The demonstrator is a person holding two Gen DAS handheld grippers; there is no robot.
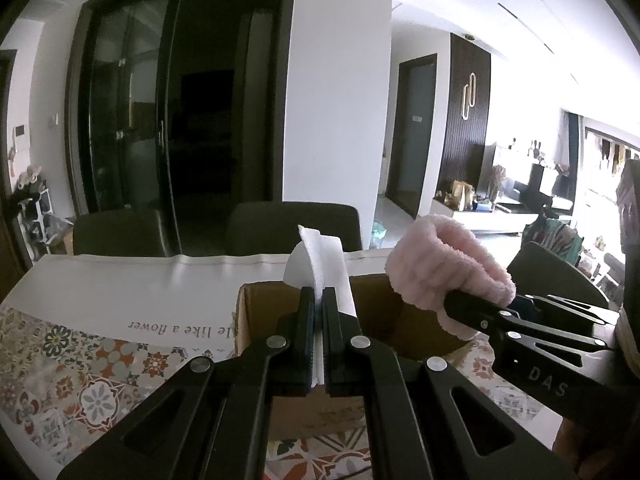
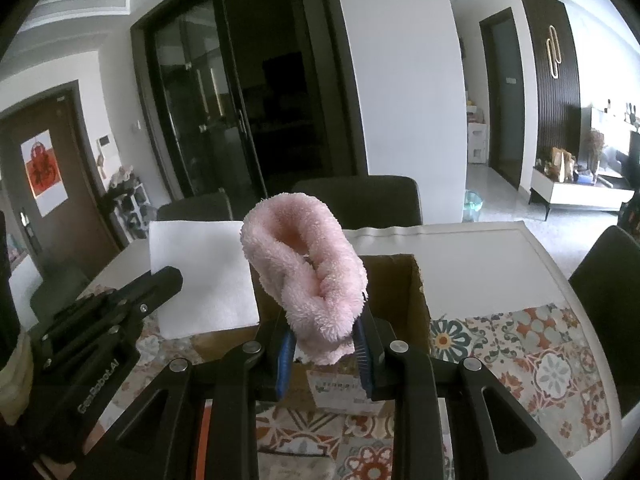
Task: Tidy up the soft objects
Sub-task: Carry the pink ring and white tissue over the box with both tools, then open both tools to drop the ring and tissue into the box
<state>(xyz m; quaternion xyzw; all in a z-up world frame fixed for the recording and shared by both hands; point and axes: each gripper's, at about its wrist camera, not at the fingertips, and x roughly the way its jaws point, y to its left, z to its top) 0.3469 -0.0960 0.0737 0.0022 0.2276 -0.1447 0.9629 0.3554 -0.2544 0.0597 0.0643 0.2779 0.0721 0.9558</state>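
Jaws of both hand-held grippers are clamped on soft things, each carried over an open cardboard box (image 1: 416, 320) that stands on the counter (image 1: 120, 292).

From the left wrist camera, the left gripper (image 1: 319, 320) has its jaws pressed almost together on a thin white cloth or tissue sheet (image 1: 326, 256). The sheet is pinched edge-on, so it stands up in a narrow strip above the fingertips and curls a little at the top. It hangs just above the near rim of the box, probably held upright so it can drop in without catching on the cardboard.

From the right wrist camera, the right gripper (image 2: 324, 344) grips a fluffy pink towelling band (image 2: 304, 268), something like a looped headband or folded sock; which one is hard to tell. The jaws bite only its lower end, squeezing the plush, and the rest bulges up in a loop above them. It too sits over the box mouth, to the right of the white sheet.

The counter is covered by a tablecloth with a plain pale far part and a patterned tile print nearer the cameras. Dark chair backs (image 2: 360, 200) stand behind it.

Both items look about to be released into the box; neither is inside yet.
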